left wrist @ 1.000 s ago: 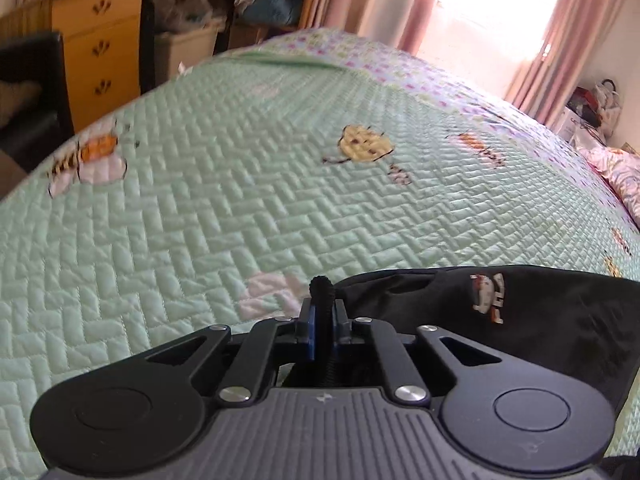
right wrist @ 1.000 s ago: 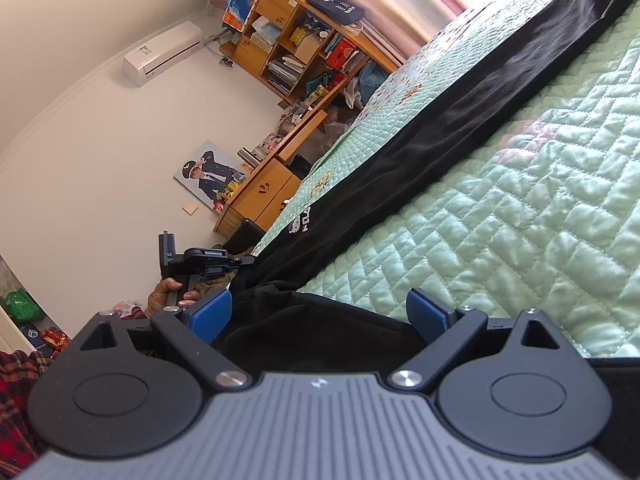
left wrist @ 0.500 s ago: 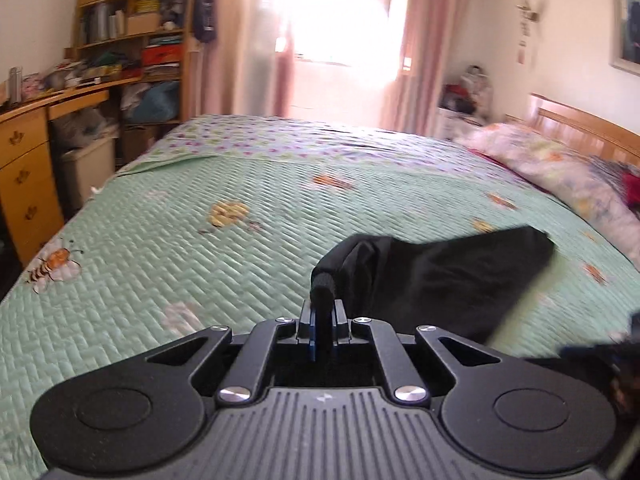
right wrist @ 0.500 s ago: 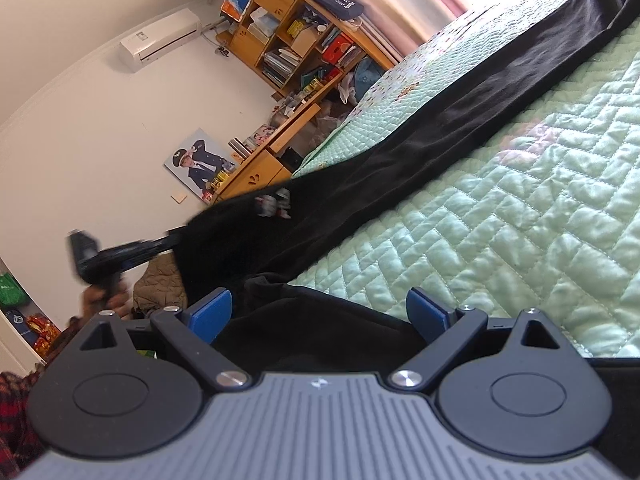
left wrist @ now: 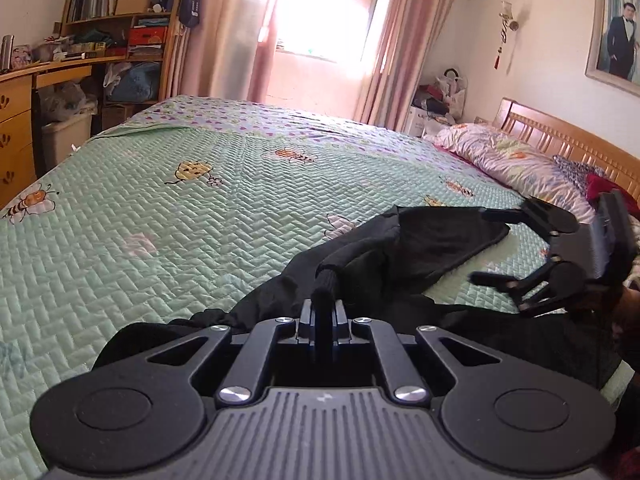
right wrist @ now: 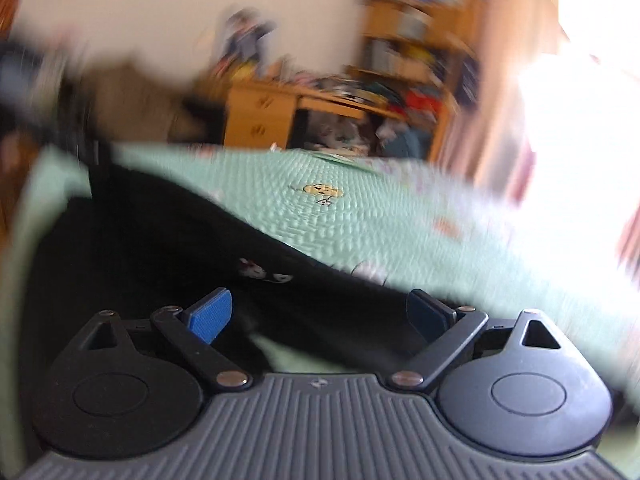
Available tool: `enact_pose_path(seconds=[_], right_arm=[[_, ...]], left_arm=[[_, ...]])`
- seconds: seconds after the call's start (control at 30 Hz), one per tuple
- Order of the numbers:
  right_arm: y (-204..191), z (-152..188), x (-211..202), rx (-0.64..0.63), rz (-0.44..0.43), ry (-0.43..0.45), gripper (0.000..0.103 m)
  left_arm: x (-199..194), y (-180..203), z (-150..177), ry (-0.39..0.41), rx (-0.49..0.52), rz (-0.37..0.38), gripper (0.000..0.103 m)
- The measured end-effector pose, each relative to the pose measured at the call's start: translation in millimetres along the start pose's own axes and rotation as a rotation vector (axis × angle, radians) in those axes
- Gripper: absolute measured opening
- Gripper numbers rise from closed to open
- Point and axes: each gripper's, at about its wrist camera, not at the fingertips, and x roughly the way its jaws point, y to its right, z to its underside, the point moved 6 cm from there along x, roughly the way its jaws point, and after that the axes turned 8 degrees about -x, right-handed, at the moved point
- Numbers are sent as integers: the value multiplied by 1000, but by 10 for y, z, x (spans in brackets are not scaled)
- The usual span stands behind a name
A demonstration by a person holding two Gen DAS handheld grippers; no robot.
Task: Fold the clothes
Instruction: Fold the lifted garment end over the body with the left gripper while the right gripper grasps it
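Mid-fold: left gripper (left wrist: 323,316) clenches the black garment (left wrist: 420,248); lower right, right gripper (right wrist: 320,316) gapes, apparently empty. Next: lay flat.

Black garment (left wrist: 404,264), soft and crumpled, spread low across the near part of the green quilted bed (left wrist: 160,216). Bunched into folds at the near edge, one ribbed corner drawn up into a narrow roll. Far end stretched out flat to the right, with a curved hem lying on the quilt. Small white cartoon print on the dark cloth, seen in the right wrist view. That view heavily blurred; finer detail unreadable.
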Motion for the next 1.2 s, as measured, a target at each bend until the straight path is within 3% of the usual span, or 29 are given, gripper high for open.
enact_pose_path(seconds=[0.13, 0.17, 0.27, 0.4, 0.53, 0.6, 0.63, 0.67, 0.83, 1.0, 1.13, 1.2], right_arm=[[-85, -31, 488, -257, 3, -49, 90], [-79, -23, 592, -281, -6, -64, 79], [-69, 10, 865, -347, -38, -104, 66], [-127, 71, 1052, -450, -79, -105, 66], [-224, 136, 1133, -638, -123, -77, 66], [-245, 137, 1167, -675, -156, -110, 51], [-252, 128, 1179, -681, -172, -131, 29], [-239, 104, 1180, -668, -186, -156, 4], [-91, -124, 998, -524, -164, -197, 4], [15, -516, 632, -311, -134, -176, 4], [-226, -713, 277, -165, -205, -136, 4], [-484, -689, 169, -177, -252, -124, 4]], left_arm=[[-6, 25, 0, 5, 14, -11, 7], [-4, 30, -6, 5, 17, -13, 8], [5, 24, -32, 10, 19, -14, 8], [14, 1, -47, 13, 15, -14, 8], [5, 10, -6, 18, 33, -26, 8], [-7, 36, 37, 20, 49, -30, 8], [-15, 53, 62, 22, 58, -32, 8], [-23, 69, 87, 23, 67, -34, 8], [-20, -19, 75, 67, 55, -65, 8], [-156, -430, -300, 182, 16, -146, 10], [-294, -937, -344, 258, -131, -232, 17], [-343, -1219, -208, 273, -247, -278, 17]])
